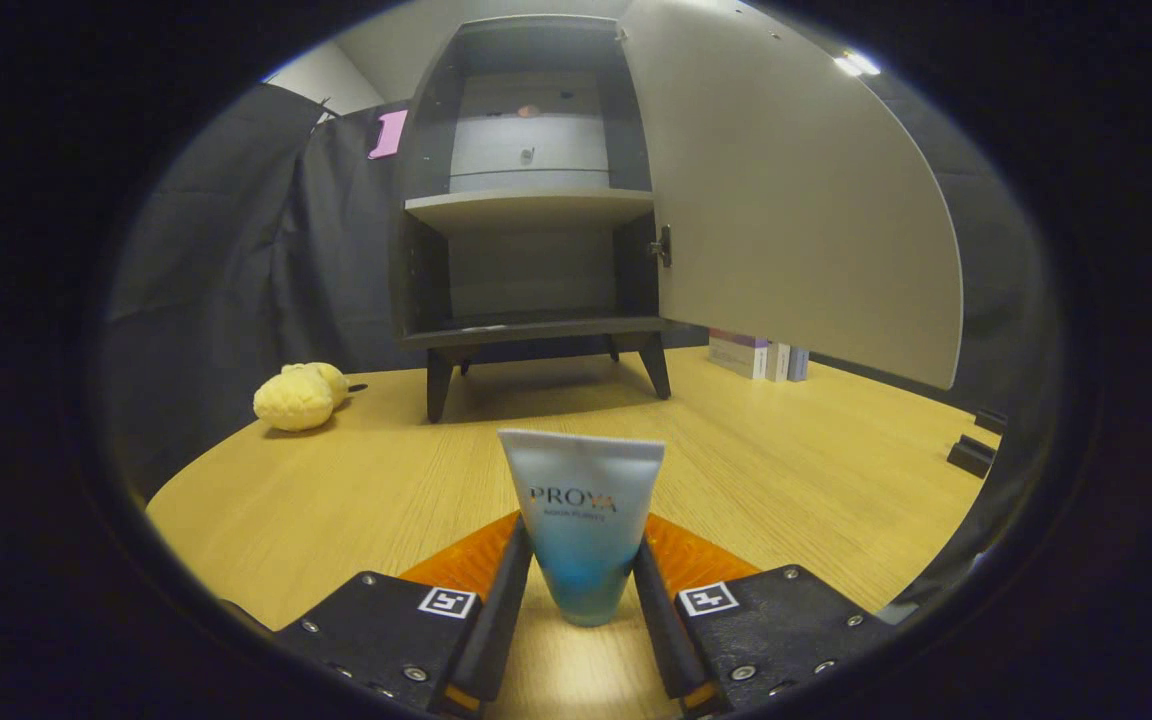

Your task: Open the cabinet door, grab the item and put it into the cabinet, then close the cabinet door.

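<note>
Gripper (584,590) clamped on a tube (582,520), both fingers pressing its sides, tube upright above the table (336,490), cabinet (526,200) beyond, door (786,190) swung open, yellow sponge (298,397) left of cabinet

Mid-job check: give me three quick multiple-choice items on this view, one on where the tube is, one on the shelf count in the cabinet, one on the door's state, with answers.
1. Where is the tube?
A. On the cabinet's shelf
B. Between the fingers of the hand-held gripper
C. Beside the yellow toy

2. How many levels does the cabinet offer for storage?
A. One
B. Two
C. Four

3. What state is the door in?
A. Swung open to the right
B. Shut
C. Removed and lying on the table

Answers: 1 B, both fingers press its lower sides. 2 B, one middle shelf above the floor panel. 3 A, the interior shows and the door hangs on its hinge.
</note>
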`<state>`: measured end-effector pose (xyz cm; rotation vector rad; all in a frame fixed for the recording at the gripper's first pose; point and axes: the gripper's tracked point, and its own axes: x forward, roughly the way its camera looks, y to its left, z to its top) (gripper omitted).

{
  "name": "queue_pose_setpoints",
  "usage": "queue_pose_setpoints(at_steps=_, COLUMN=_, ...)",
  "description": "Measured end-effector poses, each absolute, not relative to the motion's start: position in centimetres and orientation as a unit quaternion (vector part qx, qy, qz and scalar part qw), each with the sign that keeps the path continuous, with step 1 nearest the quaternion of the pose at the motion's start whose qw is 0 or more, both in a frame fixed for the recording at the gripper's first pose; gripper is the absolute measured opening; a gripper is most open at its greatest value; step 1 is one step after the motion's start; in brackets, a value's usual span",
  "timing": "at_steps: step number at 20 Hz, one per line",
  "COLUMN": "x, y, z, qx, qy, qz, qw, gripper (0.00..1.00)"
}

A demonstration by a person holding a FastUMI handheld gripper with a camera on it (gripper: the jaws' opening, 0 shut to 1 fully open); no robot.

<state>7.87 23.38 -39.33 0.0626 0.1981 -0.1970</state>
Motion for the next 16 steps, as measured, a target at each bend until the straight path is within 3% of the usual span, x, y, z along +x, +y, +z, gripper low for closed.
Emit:
queue_pose_setpoints(at_steps=9, x=8.3, y=24.1, z=-37.8, qx=-0.032, qy=0.092, qz=-0.066, qw=0.993, gripper=0.55)
queue_pose_setpoints(at_steps=10, x=8.3, y=24.5, z=-37.8, qx=-0.036, qy=0.092, qz=-0.061, qw=0.993, gripper=0.51)
queue_pose_setpoints(at_steps=16, x=8.5, y=23.4, z=-35.7, qx=0.009, qy=0.101, qz=-0.064, qw=0.993, gripper=0.48)
